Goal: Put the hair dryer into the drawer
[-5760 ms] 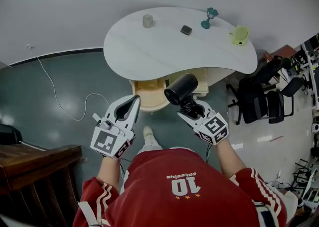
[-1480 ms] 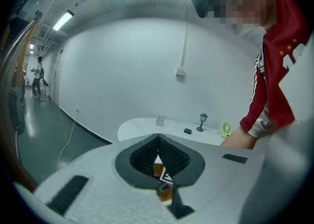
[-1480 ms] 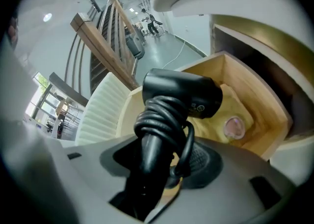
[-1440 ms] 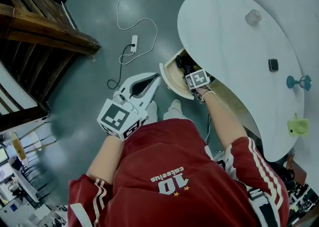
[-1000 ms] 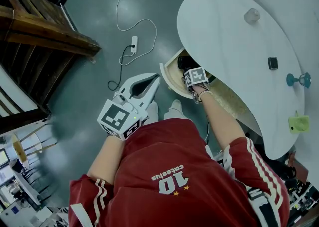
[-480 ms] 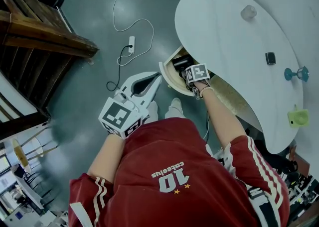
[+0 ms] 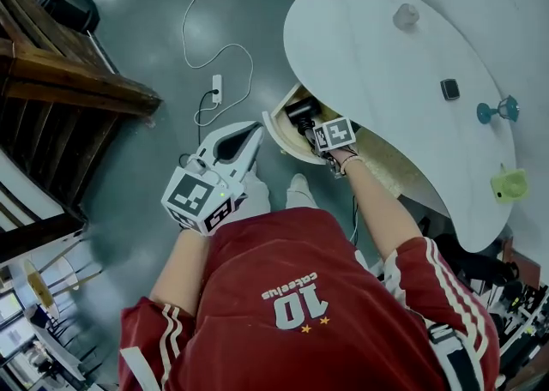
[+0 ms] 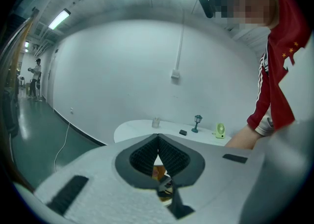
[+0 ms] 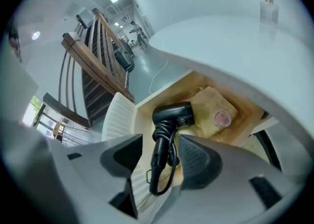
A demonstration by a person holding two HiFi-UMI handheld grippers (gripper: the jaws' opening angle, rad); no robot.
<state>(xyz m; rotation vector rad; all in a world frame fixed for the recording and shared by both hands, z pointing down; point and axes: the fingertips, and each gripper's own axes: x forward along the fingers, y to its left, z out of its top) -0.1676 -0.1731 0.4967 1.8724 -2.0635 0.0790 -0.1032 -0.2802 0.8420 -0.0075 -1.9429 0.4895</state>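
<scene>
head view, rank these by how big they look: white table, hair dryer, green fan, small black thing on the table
1. white table, by far the largest
2-3. green fan and hair dryer: they look about alike, and the dryer shows only in part, so these two stay unranked
4. small black thing, the smallest

Red jersey (image 7: 300,295), white "10", gold stars, white-striped sleeves (image 7: 147,339).

The black hair dryer (image 9: 171,115) lay inside the open wooden drawer (image 9: 141,123), its cord looped around the handle.
</scene>
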